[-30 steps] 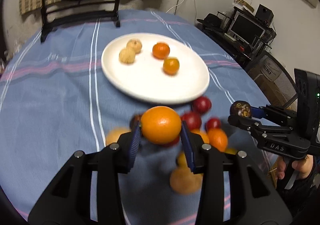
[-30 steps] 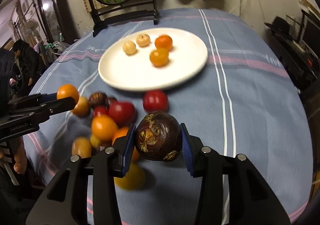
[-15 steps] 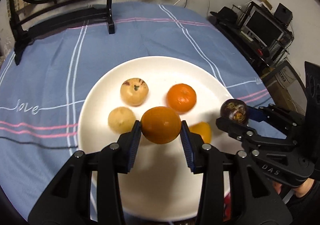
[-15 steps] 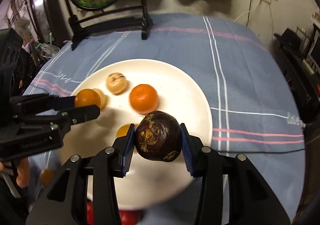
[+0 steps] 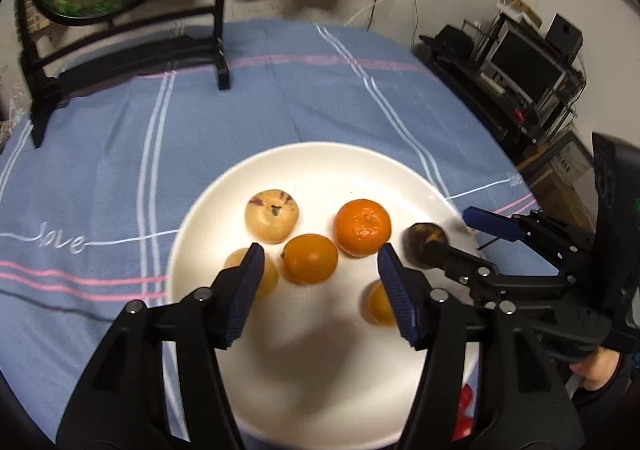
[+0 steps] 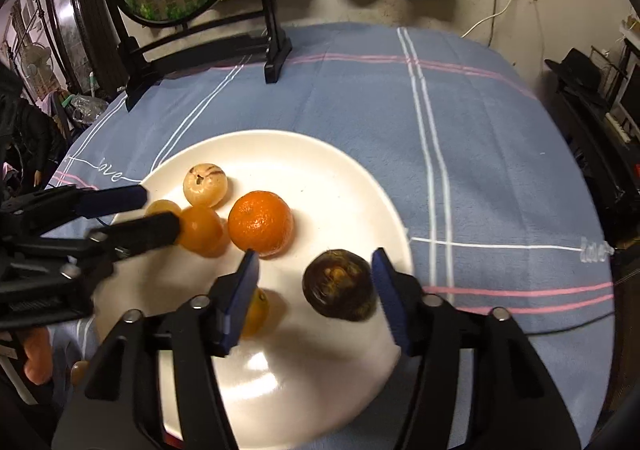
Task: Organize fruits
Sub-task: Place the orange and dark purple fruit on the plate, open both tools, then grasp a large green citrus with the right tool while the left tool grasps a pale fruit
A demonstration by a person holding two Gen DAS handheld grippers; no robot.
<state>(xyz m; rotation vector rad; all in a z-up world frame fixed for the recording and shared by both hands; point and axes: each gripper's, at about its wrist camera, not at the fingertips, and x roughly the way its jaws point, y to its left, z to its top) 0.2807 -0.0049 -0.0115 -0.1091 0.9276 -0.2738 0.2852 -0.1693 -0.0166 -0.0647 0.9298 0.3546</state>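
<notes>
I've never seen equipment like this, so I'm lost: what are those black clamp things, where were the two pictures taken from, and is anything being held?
No robot here: a person holds a hand tool with a two-finger claw in each hand, and a wide-angle camera on each tool looks along its fingers. One picture looks out from the left claw, the other from the right claw; each also catches the other tool at its edge.

Below them a white plate sits on a blue striped tablecloth. On it lie a pale fruit, a mandarin, smaller orange fruits and a dark brown fruit.

Nothing is gripped. Both claws have just been opening: the small orange and the dark fruit lie loose between the fingers, on the plate.
</notes>
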